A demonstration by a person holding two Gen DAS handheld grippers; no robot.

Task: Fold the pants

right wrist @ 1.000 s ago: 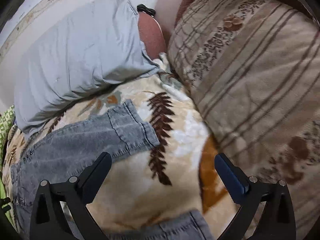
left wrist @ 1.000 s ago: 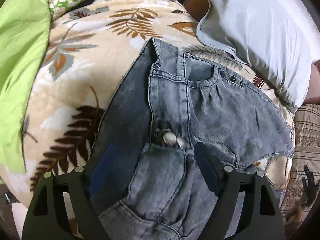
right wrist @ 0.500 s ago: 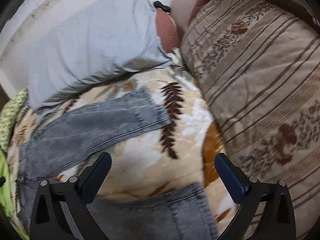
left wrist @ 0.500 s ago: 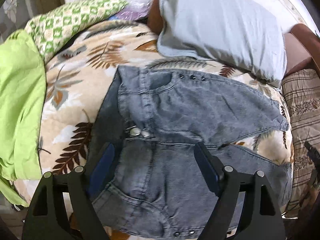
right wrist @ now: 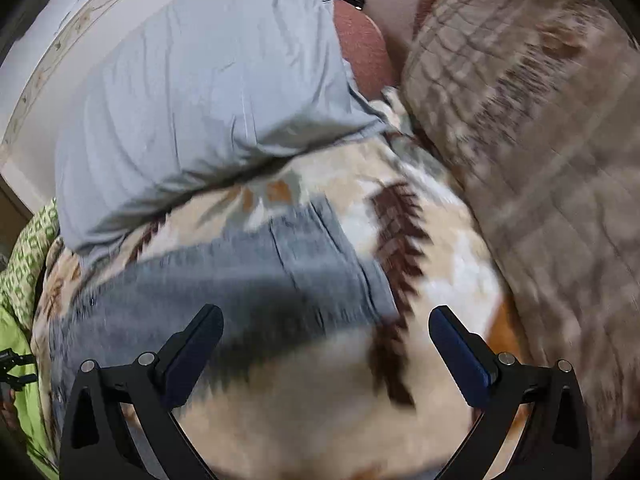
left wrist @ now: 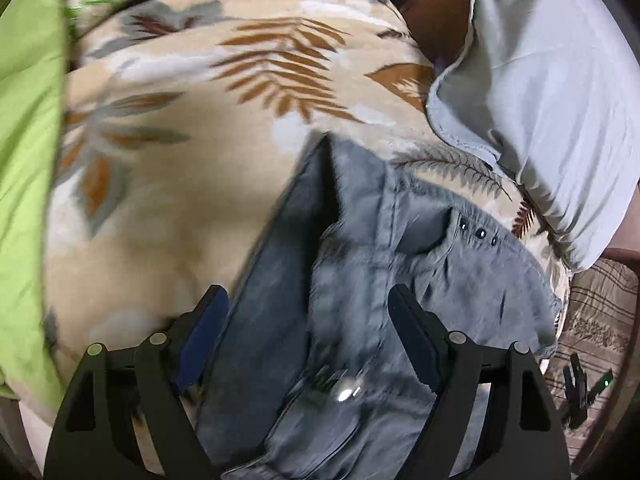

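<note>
Grey denim pants [left wrist: 400,280] lie spread on a leaf-print blanket [left wrist: 200,120]. My left gripper [left wrist: 308,296] hovers open close above their waistband, and the fabric below its fingers is not pinched. A metal button [left wrist: 348,392] glints low between them. In the right wrist view the hem end of one pant leg [right wrist: 304,264] lies just beyond my right gripper [right wrist: 325,316]. That gripper is open, with only blanket [right wrist: 320,400] beneath it. Both views are motion-blurred.
A pale grey-blue pillow [left wrist: 540,100] [right wrist: 200,100] lies along the far side, right behind the pants. A brown striped quilt [right wrist: 540,160] rises at the right. Bright green cloth [left wrist: 24,160] borders the left.
Both grippers drew back half a second ago and have now dropped in close again. The left one is over the waistband and the right one near the far leg's hem. Both stayed open.
</note>
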